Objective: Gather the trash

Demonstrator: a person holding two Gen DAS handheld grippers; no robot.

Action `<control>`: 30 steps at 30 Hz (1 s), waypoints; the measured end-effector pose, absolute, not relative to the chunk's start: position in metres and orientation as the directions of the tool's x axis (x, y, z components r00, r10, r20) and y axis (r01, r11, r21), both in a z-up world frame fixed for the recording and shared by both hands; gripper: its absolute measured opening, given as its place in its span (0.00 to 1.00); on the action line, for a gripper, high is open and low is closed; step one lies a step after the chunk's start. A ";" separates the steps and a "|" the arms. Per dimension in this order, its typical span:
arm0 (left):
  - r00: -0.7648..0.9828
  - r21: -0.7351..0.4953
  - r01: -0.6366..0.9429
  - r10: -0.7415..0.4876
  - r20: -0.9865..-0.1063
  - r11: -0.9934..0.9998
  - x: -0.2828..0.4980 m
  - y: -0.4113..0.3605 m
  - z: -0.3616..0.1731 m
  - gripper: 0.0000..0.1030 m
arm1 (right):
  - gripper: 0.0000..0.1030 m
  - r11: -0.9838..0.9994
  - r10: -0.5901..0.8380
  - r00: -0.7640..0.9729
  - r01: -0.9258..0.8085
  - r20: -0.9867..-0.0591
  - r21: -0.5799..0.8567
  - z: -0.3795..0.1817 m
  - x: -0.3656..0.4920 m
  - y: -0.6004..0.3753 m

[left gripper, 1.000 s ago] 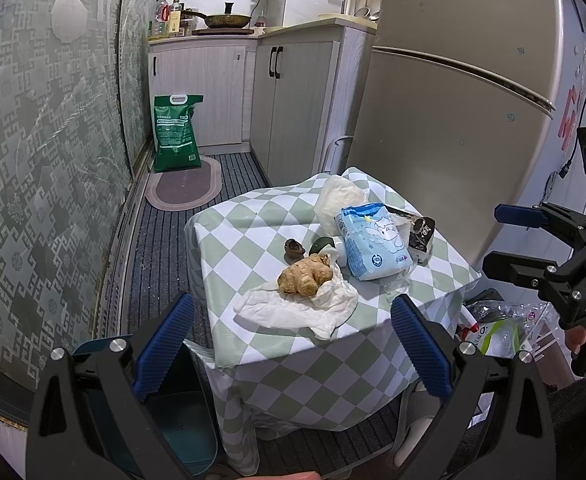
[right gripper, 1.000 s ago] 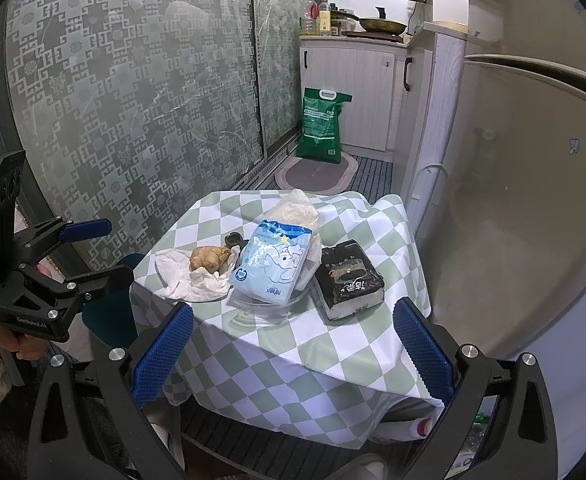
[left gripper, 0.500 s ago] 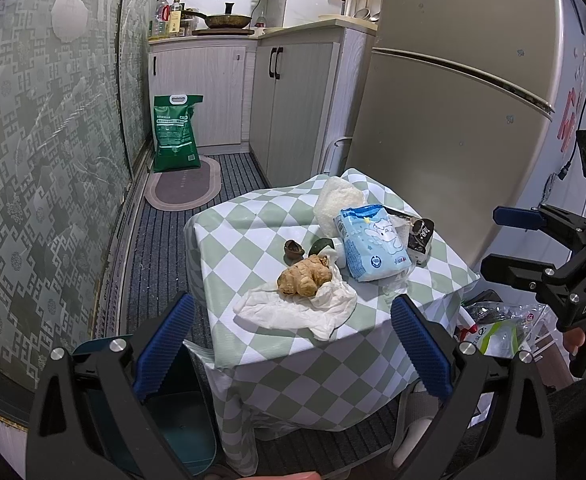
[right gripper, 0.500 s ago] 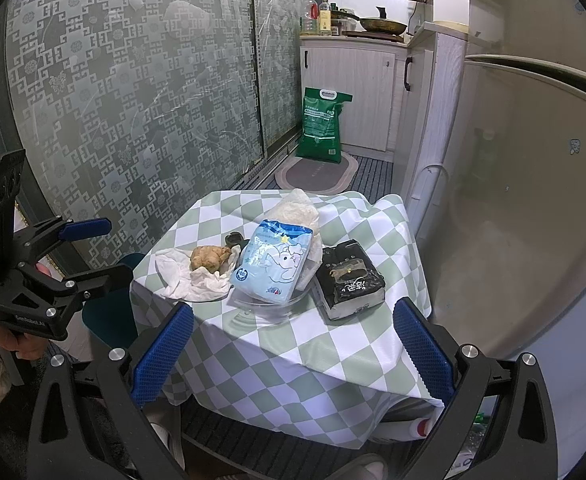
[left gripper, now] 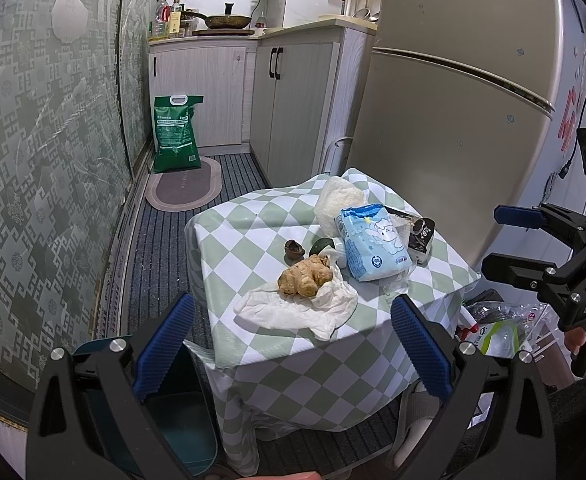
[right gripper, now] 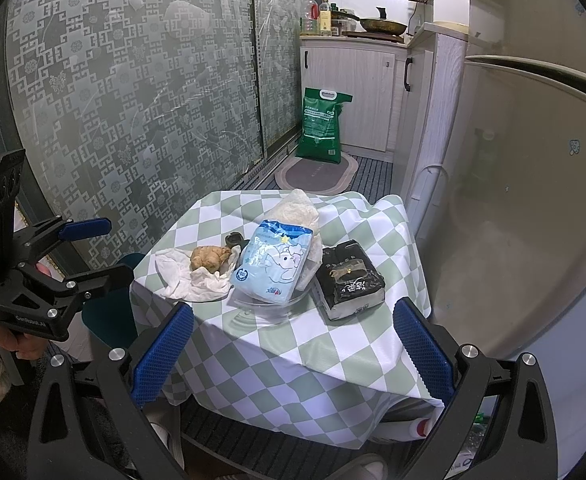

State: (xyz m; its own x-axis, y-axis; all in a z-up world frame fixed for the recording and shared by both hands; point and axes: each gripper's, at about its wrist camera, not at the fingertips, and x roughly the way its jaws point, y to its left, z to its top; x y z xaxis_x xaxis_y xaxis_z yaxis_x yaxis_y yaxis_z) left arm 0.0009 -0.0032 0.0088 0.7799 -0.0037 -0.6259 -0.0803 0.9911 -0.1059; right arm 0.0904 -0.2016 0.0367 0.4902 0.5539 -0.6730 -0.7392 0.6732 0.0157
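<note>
A small table with a green-and-white checked cloth holds a crumpled white tissue with a piece of ginger on it, a brown shell scrap, a blue-white packet, a white bag and a black packet. My left gripper is open and empty, short of the table's near-left edge. My right gripper is open and empty at the table's right side.
A teal bin stands on the floor left of the table. The fridge is close behind the table. Plastic bags lie on the floor at its right. A green sack and an oval mat lie near the cabinets.
</note>
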 end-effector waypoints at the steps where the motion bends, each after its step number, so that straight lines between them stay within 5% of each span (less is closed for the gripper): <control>1: 0.780 -0.107 -0.080 -0.004 -0.626 0.991 0.001 -0.003 0.009 0.97 | 0.98 0.673 0.554 0.491 -0.739 -0.673 0.014 0.036 0.090 -0.202; 12: 0.789 -0.086 -0.073 0.005 -0.615 0.994 -0.001 -0.004 0.008 0.97 | 0.98 0.681 0.555 0.494 -0.732 -0.670 0.024 0.037 0.092 -0.203; 16: 0.788 -0.102 -0.066 -0.011 -0.616 0.993 0.000 -0.001 0.006 0.83 | 0.98 0.673 0.564 0.487 -0.739 -0.667 0.030 0.036 0.091 -0.201; 21: 0.771 -0.142 -0.046 -0.055 -0.635 0.989 0.008 -0.002 0.000 0.81 | 0.91 0.642 0.569 0.461 -0.767 -0.681 0.018 0.033 0.087 -0.190; 26: 0.732 -0.197 -0.084 -0.074 -0.678 0.977 0.024 0.000 -0.010 0.59 | 0.84 0.646 0.566 0.445 -0.763 -0.694 0.038 0.029 0.091 -0.188; 30: 0.722 -0.209 -0.111 -0.066 -0.689 0.971 0.035 -0.001 -0.016 0.56 | 0.82 0.645 0.571 0.435 -0.763 -0.696 0.053 0.029 0.092 -0.189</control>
State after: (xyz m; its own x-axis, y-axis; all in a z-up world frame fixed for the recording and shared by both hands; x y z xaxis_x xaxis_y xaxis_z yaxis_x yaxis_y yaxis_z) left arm 0.0349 -0.0011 -0.0158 0.7219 -0.0657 -0.6889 -0.1115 0.9714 -0.2095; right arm 0.0916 -0.1889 0.0287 0.4346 0.5715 -0.6961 -0.7626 0.6447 0.0531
